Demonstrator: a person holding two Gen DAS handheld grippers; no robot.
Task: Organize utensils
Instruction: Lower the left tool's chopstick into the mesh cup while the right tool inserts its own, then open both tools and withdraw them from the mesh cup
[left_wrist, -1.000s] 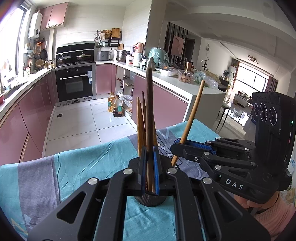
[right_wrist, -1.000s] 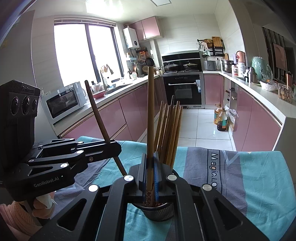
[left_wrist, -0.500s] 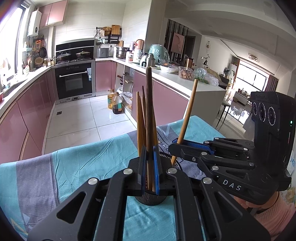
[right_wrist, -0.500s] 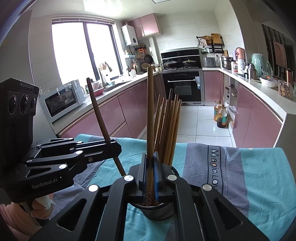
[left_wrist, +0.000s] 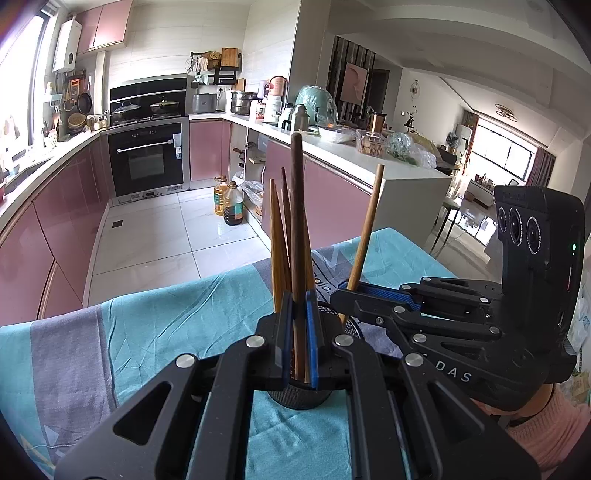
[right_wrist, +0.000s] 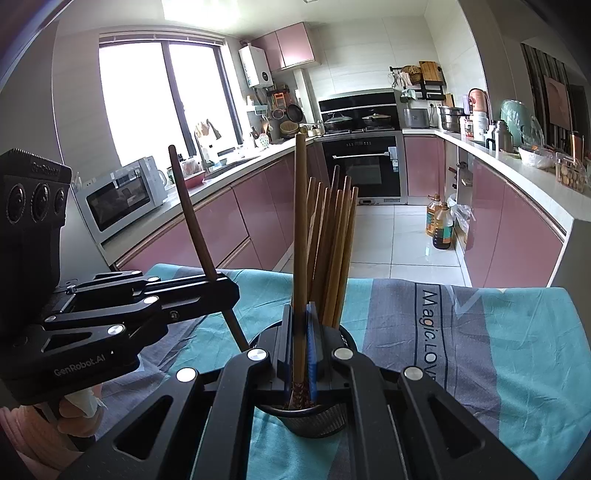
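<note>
The left tool (left_wrist: 298, 332) is closed on a dark chopstick (left_wrist: 296, 221), and the right tool (right_wrist: 300, 347) is clamped on a light chopstick (right_wrist: 300, 221). Both sticks stand over the mesh holder (right_wrist: 314, 421), beside the bundle of chopsticks (right_wrist: 334, 251) in it, on the cloth-covered worktop (right_wrist: 498, 350).

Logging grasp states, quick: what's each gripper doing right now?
Left gripper: closed on a dark chopstick over the holder.
Right gripper: closed on a light chopstick.

Bright window (right_wrist: 162, 103) glare, perhaps overexposed
</note>
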